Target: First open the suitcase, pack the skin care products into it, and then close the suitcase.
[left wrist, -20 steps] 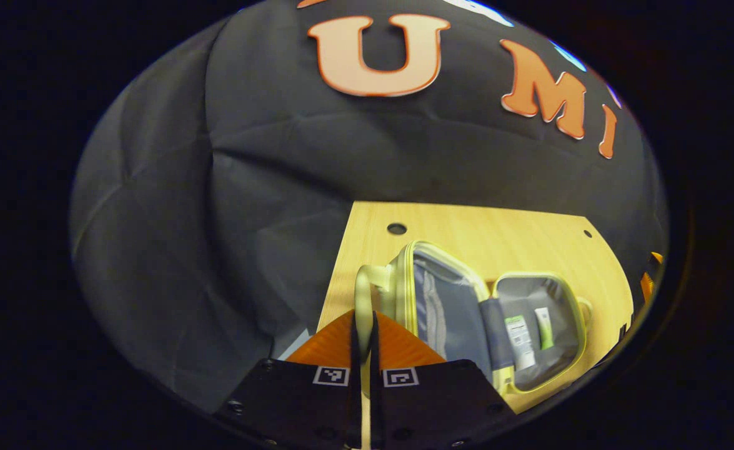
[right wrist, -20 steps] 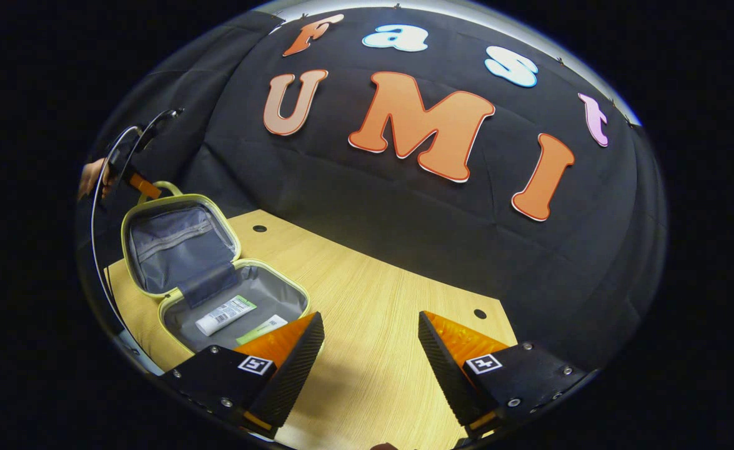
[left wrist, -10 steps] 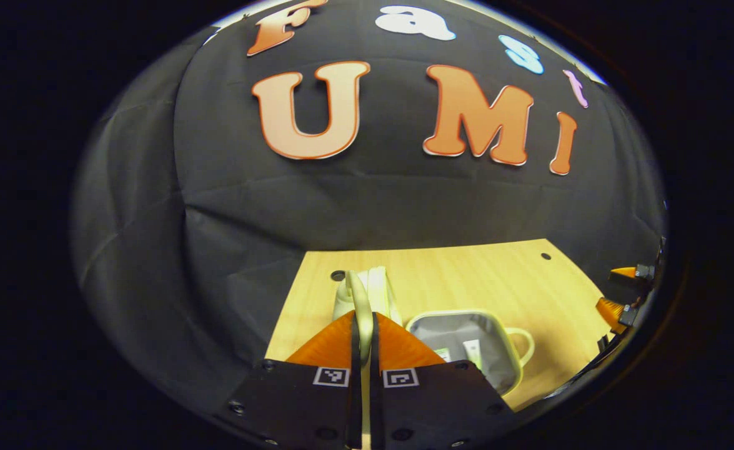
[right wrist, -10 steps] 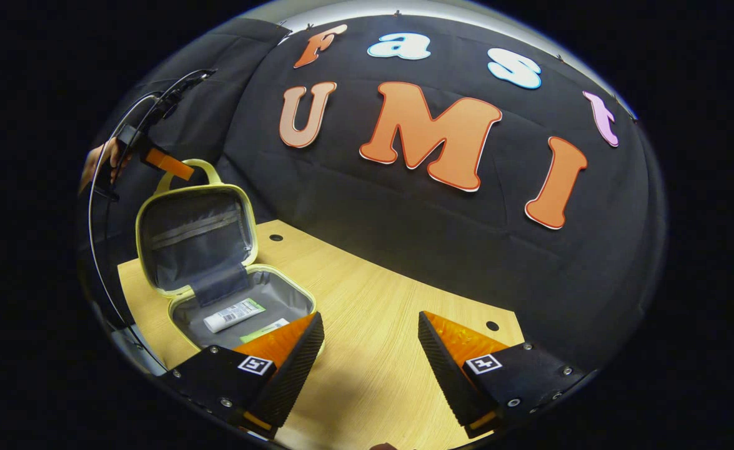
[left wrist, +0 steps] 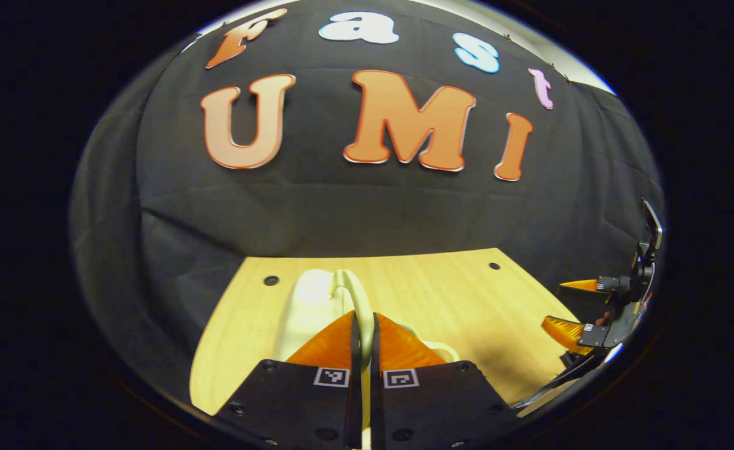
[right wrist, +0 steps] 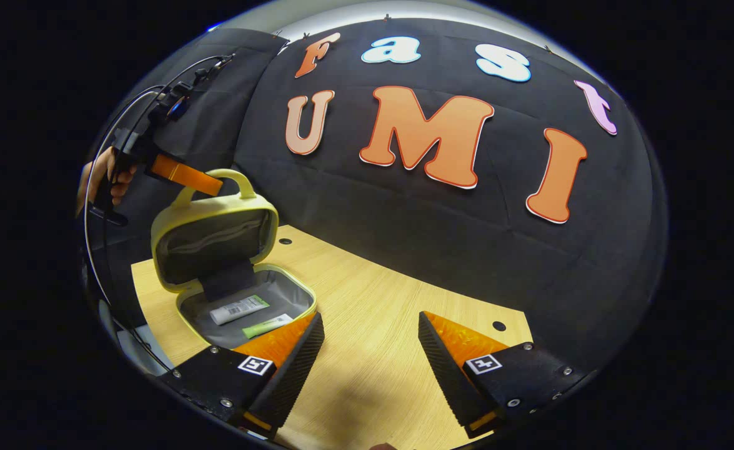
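1. The pale yellow soft-sided suitcase [right wrist: 217, 250] with a grey fabric lining sits on the light wooden table [right wrist: 373, 337], at the table's left end as the right gripper view shows it; its base lies flat on the wood and its lid [right wrist: 213, 234] stands tilted over the base, roughly half raised, hinged along the far edge.
2. The left gripper [right wrist: 217, 185] is pinched on the suitcase's looped yellow carry handle [right wrist: 232, 181] at the top of the lid; in the left gripper view its two fingers [left wrist: 335, 340] sit almost together with only the thin strap of the handle [left wrist: 362, 309] between them, both pressing on it; a hand [right wrist: 107, 181] holds this gripper to the left of the suitcase, with black cables arching above it.
3. Inside the suitcase base lie two skin care products side by side — a white squeeze tube [right wrist: 238, 309] with a green end, and a smaller light green tube [right wrist: 267, 325] just in front of it, nearer the right gripper; both lie flat on the grey lining.
4. The right gripper [right wrist: 370, 340] hovers to the right of the suitcase above bare table, jaws spread wide with nothing between them; its left finger [right wrist: 288, 353] overlaps the front corner of the suitcase base in the picture, though contact cannot be told.
5. In the left gripper view the right gripper [left wrist: 576, 309] appears well to the right of the suitcase lid [left wrist: 310, 306], over the table's edge.
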Motion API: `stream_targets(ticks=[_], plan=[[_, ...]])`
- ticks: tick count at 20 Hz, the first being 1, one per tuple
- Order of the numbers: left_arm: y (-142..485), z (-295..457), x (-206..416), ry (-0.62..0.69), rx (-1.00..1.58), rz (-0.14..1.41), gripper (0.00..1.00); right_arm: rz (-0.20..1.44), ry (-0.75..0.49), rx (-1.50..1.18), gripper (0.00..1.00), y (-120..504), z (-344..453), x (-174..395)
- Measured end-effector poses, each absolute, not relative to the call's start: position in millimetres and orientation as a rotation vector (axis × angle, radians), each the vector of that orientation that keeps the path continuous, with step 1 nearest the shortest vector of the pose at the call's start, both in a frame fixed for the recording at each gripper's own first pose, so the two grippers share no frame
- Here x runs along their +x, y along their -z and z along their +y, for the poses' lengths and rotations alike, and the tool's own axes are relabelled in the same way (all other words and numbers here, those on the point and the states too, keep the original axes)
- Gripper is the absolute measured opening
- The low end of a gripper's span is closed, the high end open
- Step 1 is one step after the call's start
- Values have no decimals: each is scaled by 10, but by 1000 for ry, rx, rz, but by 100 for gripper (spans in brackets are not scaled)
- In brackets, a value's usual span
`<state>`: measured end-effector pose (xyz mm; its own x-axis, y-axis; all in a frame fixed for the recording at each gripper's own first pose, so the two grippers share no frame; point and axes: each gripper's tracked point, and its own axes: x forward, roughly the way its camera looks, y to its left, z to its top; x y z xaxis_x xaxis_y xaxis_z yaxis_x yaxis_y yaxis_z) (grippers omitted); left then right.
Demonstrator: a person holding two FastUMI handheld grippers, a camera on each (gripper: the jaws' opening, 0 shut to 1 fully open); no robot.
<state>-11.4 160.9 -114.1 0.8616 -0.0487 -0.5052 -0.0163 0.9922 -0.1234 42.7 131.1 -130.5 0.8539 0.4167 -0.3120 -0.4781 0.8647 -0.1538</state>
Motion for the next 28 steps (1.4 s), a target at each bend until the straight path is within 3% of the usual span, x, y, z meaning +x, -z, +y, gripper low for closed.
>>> stream_targets(ticks=[7, 14, 16, 17, 19, 22, 23, 25, 28], plan=[[1658, 688, -8, 147, -187, 608, 5, 292, -454, -193, 97, 1388, 951, 381], [2213, 100, 45, 177, -160, 662, 6, 313, -452, -177, 96, 1508, 807, 259], [2182, -59, 66, 192, -199, 639, 17, 313, -455, -172, 96, 1515, 805, 246], [2173, -136, 76, 203, -217, 626, 16, 312, -459, -167, 96, 1509, 795, 233], [2177, -169, 48, 176, -193, 620, 28, 305, -462, -157, 96, 1483, 803, 240], [2097, -195, 18, 144, -134, 588, 39, 287, -461, -148, 96, 1425, 774, 257], [2051, -205, 2, 137, -121, 569, 53, 279, -458, -142, 97, 1387, 759, 286], [1917, -243, -15, 118, -103, 530, 63, 257, -452, -128, 97, 1322, 754, 318], [1653, -257, 61, 69, -70, 459, 87, 207, -428, -106, 96, 1164, 695, 373]])
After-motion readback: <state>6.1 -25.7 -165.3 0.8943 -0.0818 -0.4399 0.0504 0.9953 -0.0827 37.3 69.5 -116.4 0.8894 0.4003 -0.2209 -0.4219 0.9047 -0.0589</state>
